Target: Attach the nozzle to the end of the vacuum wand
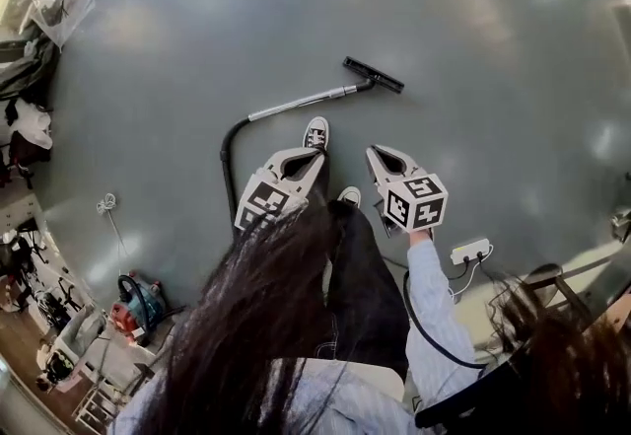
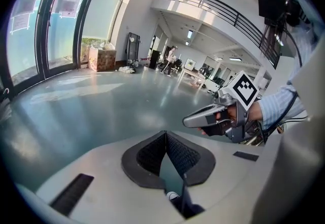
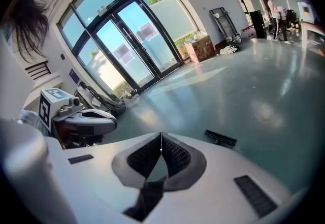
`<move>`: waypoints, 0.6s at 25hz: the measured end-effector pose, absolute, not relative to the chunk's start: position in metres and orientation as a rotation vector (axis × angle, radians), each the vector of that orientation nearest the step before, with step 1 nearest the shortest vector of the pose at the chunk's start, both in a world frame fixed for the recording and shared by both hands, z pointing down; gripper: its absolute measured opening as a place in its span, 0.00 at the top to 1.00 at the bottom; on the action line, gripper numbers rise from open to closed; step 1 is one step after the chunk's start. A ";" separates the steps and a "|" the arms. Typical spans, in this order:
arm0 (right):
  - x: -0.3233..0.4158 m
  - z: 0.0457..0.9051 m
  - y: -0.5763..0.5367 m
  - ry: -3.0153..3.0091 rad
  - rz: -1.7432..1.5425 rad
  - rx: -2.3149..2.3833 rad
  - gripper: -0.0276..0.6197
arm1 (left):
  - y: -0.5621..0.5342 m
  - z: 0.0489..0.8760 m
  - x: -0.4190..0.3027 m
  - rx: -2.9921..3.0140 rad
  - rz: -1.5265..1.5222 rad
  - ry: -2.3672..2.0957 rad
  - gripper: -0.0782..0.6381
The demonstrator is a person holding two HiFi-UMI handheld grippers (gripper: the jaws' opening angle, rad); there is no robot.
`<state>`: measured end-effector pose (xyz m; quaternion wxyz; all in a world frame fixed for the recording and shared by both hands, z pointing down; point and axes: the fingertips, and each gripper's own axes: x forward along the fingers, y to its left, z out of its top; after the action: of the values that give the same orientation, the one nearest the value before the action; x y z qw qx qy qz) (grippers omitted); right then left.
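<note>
We are in a big open hall or lobby: wide polished grey floor (image 1: 473, 29), tall glass doors (image 3: 127, 50), railed mezzanine (image 2: 218, 9) overhead.

Floor layout
Nozzle (image 1: 374, 74) is sitting at the wand (image 1: 301, 104) tip, both lying on the floor (image 1: 473, 48) beyond the shoes (image 1: 315, 134).

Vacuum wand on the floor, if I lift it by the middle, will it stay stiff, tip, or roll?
The wand looks like a straight metal tube, so it is probably stiff. The wide nozzle at one end should stop it rolling, but may make that end dip. The black hose curves off the other end and will likely flop and drag.
</note>
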<state>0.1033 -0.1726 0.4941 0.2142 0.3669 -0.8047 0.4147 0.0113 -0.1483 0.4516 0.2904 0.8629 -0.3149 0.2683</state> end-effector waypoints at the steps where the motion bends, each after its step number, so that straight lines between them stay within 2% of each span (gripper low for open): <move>1: 0.103 0.478 -0.164 -2.238 1.149 1.023 0.94 | -0.143 0.436 0.016 2.312 0.706 -0.840 0.88; 8: 0.097 0.375 -0.103 -2.284 1.069 0.975 0.94 | -0.079 0.337 0.035 2.381 0.650 -0.856 0.88; 15: 0.097 0.331 -0.056 -2.267 1.059 1.051 0.94 | -0.031 0.309 0.018 2.360 0.634 -0.868 0.88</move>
<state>0.0971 -0.0558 0.3306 0.2122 0.3786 -0.8162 0.3814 0.0177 -0.0312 0.3091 0.2708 0.8760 -0.3223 0.2352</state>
